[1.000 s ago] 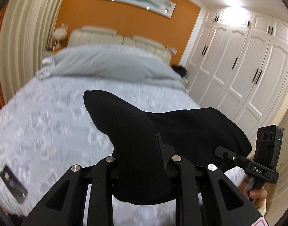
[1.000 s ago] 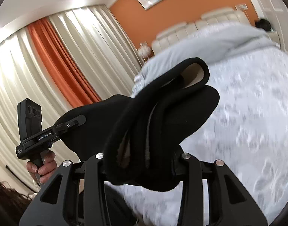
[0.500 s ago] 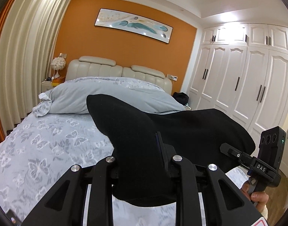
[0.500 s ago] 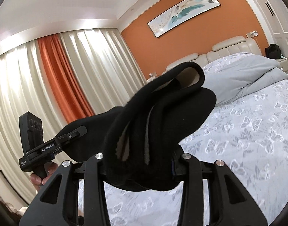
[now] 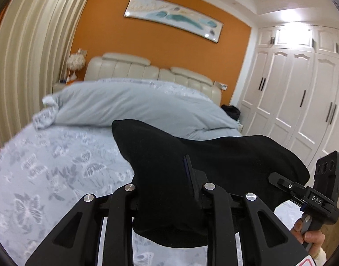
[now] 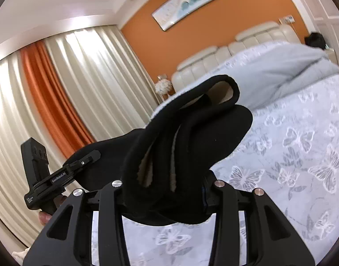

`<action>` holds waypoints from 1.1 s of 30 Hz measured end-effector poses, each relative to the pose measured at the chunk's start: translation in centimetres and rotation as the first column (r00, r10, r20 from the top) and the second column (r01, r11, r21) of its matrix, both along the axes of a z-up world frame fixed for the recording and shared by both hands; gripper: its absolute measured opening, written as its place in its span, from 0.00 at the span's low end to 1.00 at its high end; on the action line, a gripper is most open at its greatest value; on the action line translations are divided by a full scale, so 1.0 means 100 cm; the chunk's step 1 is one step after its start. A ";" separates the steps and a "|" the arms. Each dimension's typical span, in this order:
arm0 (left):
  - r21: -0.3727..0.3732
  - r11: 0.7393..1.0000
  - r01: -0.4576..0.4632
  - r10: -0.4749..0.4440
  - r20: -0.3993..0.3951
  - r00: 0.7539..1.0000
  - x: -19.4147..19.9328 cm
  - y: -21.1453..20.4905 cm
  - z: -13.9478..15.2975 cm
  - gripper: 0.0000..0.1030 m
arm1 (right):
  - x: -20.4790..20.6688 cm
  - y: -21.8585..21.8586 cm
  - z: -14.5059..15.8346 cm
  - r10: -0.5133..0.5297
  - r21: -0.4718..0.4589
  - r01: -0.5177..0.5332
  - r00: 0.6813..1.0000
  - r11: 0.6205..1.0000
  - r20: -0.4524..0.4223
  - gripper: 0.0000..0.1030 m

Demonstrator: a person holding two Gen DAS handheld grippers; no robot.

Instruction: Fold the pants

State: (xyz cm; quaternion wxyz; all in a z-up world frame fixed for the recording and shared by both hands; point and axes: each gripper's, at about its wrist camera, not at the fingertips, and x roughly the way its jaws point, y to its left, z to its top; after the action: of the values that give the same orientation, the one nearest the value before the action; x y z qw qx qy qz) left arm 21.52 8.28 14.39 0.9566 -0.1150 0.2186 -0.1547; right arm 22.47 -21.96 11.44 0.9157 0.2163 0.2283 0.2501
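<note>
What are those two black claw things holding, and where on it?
Both hold the black pants. The left gripper pinches a bunched edge at one end; the right gripper clamps folded layers at the other, lifted above the bed.

1. A home bedroom is showing in both views: a wide bed point(image 5: 58, 166) is filling the middle, wearing a pale sheet printed with butterflies.
2. A grey duvet point(image 5: 136, 106) is lying bunched toward a cream padded headboard point(image 5: 151, 73).
3. A long framed painting point(image 5: 173, 15) is hanging on the orange wall point(image 5: 147, 44) above it.
4. White wardrobe doors point(image 5: 302, 93) with dark handles are lining one side.
5. Cream and orange curtains point(image 6: 58, 84) are hanging on the other, with a small lamp point(image 5: 75, 63) standing beside the headboard.
</note>
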 end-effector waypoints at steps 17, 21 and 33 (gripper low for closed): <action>0.098 0.995 0.005 0.027 -0.332 0.943 0.076 0.010 -0.242 0.52 | 0.054 -0.027 -0.225 -0.050 -0.107 0.005 0.906 0.994 -0.421 0.65; 0.190 0.974 -0.124 0.177 -0.292 0.940 0.047 0.039 -0.219 0.58 | 0.014 -0.049 -0.183 -0.173 -0.228 0.097 0.925 0.969 -0.339 0.63; 0.237 0.964 -0.120 0.223 -0.476 0.851 0.110 -0.017 -0.239 0.60 | 0.081 0.001 -0.196 -0.245 -0.428 0.081 0.906 0.900 -0.344 0.26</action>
State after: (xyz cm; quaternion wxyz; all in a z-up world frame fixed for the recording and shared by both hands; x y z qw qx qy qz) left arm 32.56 6.53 -9.54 0.8841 -0.0744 0.4613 -0.0109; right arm 30.53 -21.84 -8.20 0.8946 0.0867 0.4328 0.0702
